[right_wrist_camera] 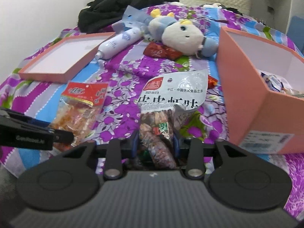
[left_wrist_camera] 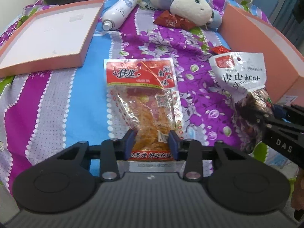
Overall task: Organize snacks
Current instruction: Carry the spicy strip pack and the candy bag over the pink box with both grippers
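The crinkly clear orange snack packet (left_wrist_camera: pixel 144 102) is pinched at its near end by the left gripper (left_wrist_camera: pixel 152 142) on the floral bedsheet (left_wrist_camera: pixel 57 98); the glossy silver snack bag (right_wrist_camera: pixel 171 102) is clamped by the right gripper (right_wrist_camera: pixel 154 142) beside the pink cardboard box (right_wrist_camera: pixel 266 102).

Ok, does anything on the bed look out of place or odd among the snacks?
Yes. A white spray bottle and a blue-and-white plush toy lie among the snacks, and neither is food. A crumpled red snack packet is partly tucked under the toy.
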A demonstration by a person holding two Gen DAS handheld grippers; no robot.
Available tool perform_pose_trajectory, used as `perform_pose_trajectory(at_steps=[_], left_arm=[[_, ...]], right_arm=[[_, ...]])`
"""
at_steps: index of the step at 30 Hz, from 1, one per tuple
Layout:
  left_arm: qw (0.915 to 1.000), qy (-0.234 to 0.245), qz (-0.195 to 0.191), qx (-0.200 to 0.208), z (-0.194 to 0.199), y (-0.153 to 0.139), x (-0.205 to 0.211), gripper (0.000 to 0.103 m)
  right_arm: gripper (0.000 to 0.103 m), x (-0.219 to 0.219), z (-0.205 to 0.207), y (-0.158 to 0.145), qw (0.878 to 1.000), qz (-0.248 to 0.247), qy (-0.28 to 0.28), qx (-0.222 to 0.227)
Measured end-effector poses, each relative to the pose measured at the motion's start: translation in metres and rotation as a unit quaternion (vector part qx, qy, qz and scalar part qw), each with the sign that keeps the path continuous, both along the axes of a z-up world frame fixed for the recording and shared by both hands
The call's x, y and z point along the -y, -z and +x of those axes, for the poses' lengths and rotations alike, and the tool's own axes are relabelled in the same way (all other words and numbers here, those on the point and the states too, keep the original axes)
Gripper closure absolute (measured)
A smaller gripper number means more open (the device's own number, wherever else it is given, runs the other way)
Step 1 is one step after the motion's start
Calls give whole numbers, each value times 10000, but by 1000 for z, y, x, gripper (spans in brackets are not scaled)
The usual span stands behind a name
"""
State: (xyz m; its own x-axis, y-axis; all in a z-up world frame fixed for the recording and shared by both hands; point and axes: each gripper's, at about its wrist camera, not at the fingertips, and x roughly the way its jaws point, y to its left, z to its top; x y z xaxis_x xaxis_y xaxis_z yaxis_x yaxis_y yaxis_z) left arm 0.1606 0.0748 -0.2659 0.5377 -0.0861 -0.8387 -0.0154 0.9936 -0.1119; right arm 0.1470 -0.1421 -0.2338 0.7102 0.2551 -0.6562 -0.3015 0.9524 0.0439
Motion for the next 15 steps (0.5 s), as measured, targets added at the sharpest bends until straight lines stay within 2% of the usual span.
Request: perform_pose_trajectory(at_steps=[7, 15], left_arm=[[9997, -51, -209, 110, -10, -30, 8, 60], [9980, -135, -362, 509, -31, -84, 13, 60]], right_arm=[[65, 17, -19, -28, 9994, 212, 241, 111], [65, 34, -48, -77, 9970, 526, 426, 380]])
